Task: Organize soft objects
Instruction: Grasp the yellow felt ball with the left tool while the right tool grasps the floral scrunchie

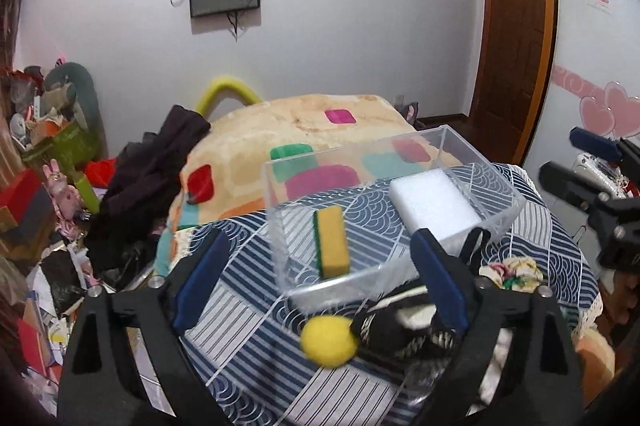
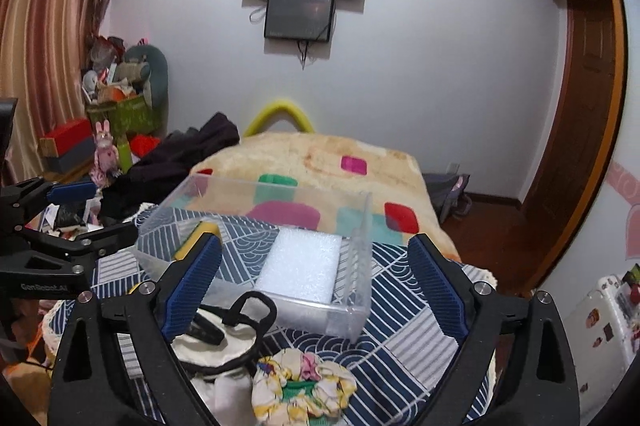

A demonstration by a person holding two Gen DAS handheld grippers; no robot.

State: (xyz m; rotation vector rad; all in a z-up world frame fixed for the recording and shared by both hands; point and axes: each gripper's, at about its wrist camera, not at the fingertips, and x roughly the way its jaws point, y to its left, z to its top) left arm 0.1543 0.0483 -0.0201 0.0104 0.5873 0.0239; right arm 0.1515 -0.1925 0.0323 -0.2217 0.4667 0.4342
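Observation:
A clear plastic box [image 1: 496, 222] [image 2: 360, 266] stands on the blue patterned cloth. In it lie a yellow and green sponge [image 1: 332, 240] [image 2: 200, 232] and a white foam block [image 1: 434, 204] [image 2: 298, 268]. My left gripper [image 1: 320, 290] is open, just before the box. A yellow pompom [image 1: 328, 342] on a black and white fabric piece [image 1: 404, 330] lies between its fingers. My right gripper [image 2: 316, 284] is open, near the box's front. Below it lie a floral scrunchie [image 2: 302, 386] and a cream cloth with a black strap [image 2: 228, 334]; the scrunchie also shows in the left wrist view [image 1: 512, 272].
The cloth [image 1: 240, 326] covers a small table at the foot of a bed with a cream patterned blanket [image 1: 304, 122]. Dark clothes [image 1: 152, 166] and clutter [image 1: 36, 186] pile up on the left. A wooden door [image 2: 580, 106] is at the right.

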